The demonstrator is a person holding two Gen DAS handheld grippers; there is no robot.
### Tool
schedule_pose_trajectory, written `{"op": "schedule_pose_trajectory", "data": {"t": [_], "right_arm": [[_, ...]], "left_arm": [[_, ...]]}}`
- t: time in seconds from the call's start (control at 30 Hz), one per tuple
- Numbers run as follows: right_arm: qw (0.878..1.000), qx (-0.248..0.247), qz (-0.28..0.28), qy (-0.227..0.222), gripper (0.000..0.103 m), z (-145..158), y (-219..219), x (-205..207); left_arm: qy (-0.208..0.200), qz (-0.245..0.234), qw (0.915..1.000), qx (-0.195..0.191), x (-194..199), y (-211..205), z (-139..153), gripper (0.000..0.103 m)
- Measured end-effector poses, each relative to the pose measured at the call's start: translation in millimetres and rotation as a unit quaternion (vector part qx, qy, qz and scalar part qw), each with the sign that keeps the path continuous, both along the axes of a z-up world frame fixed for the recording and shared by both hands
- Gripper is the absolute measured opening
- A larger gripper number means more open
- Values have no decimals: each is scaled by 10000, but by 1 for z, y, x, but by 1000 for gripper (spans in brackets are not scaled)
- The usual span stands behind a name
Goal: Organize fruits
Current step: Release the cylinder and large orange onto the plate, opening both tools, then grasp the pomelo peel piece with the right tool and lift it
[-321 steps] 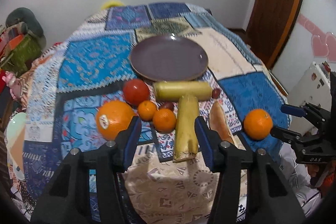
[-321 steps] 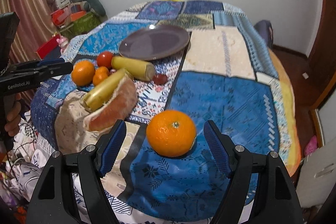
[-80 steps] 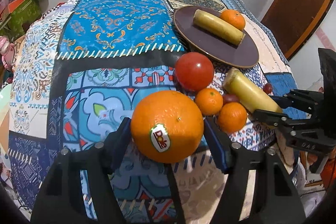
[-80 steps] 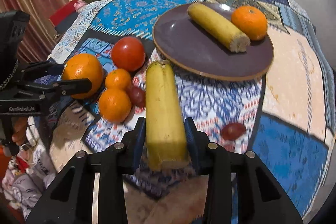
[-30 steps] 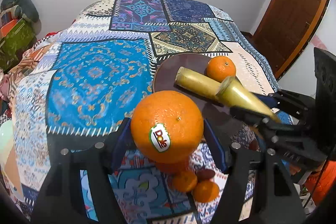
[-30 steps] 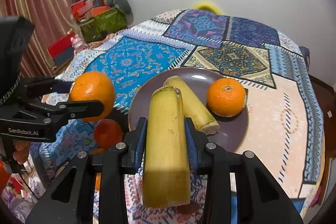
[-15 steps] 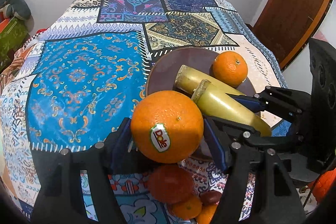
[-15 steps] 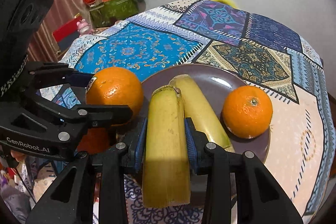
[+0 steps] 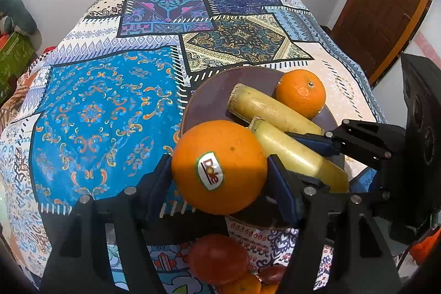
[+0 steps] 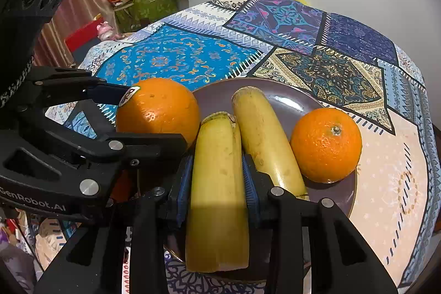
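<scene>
My left gripper is shut on a large stickered orange, held at the near left edge of the purple plate. The same large orange shows in the right wrist view. My right gripper is shut on a yellow banana piece, held over the plate beside a second banana piece lying there. A smaller orange rests on the plate's right side. In the left wrist view the held banana piece lies alongside the resting banana piece and the smaller orange.
A red tomato, small oranges and a dark red fruit sit on the patchwork cloth just below the plate. Boxes and clutter stand off the table's far left. A wooden door is at right.
Both grippers have come forward and down over the plate. The large orange now sits at the plate's near edge and the held banana piece lies next to the one on the plate.
</scene>
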State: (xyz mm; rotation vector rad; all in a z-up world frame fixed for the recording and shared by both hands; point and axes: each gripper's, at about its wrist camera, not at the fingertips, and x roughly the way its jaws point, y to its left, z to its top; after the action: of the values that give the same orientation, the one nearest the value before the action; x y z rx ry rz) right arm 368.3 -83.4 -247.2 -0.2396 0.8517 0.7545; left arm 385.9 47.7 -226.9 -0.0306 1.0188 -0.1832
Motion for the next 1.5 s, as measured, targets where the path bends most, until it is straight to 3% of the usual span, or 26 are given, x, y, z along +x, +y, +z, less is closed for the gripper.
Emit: {"op": "schedule_pose_trajectory", "data": {"t": [0.2, 0.5, 0.7, 1.03, 1.1, 1.17, 1.33, 1.5], "right_arm": [[9997, -245, -32, -39, 33, 1, 3, -4], [9997, 39, -114, 211, 33, 8, -17, -11], [9995, -33, -271, 136, 34, 14, -21, -24], [9980, 119, -619, -72, 35, 42, -42, -54], [9975, 152, -684, -117, 38, 48, -46, -62], [9965, 175, -786, -241, 47, 57, -52, -74], [9942, 151, -927, -522, 50, 75, -62, -101], [9923, 170, -1059, -617, 60, 87, -74, -129]], "left_arm": [[-11, -37, 9997, 223, 4, -9, -4, 68], [56, 129, 9996, -261, 9, 3, 0, 68], [-179, 70, 9998, -31, -9, -4, 15, 69], [-818, 202, 9964, -23, -69, 1, 67, 69], [-967, 216, 9951, -1, -84, 2, 79, 69], [-1104, 230, 9936, 1, -101, 2, 91, 72], [-1346, 230, 9906, 102, -139, 2, 110, 74], [-1466, 222, 9889, 91, -173, 3, 116, 77]]}}
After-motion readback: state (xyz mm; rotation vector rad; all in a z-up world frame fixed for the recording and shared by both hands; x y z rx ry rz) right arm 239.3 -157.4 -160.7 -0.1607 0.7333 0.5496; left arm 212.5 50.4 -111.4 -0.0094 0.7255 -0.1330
